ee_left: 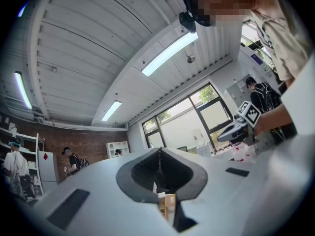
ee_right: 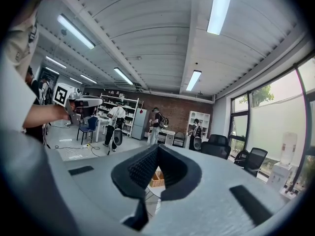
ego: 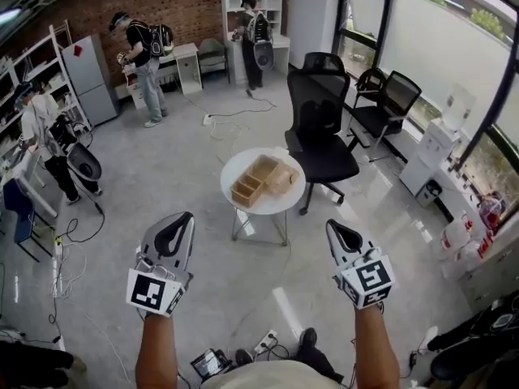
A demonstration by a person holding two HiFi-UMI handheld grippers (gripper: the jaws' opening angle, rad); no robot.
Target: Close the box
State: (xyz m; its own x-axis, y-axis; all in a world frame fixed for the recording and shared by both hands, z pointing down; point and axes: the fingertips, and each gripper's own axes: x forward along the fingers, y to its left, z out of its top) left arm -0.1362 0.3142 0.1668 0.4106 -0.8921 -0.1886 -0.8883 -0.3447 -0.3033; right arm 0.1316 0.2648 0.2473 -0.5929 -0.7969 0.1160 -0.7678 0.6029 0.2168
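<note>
A tan box (ego: 261, 181) with open compartments lies on a small round white table (ego: 288, 202) a few steps ahead of me. Both grippers are held level in front of my body, well short of the table. My left gripper (ego: 180, 219) is shut, its jaws meeting at the tip with nothing between them. My right gripper (ego: 337, 228) is shut and empty too. In the left gripper view the jaws (ee_left: 159, 154) meet, and the box (ee_left: 169, 201) peeks through the gap below them. The right gripper view shows shut jaws (ee_right: 157, 149) with the box (ee_right: 156, 179) behind them.
A black office chair (ego: 324, 128) stands just behind the table, with more chairs (ego: 389, 104) by the windows on the right. Several people stand at desks and shelves at the back and left. Cables (ego: 69, 254) and a power strip (ego: 266, 343) lie on the floor near me.
</note>
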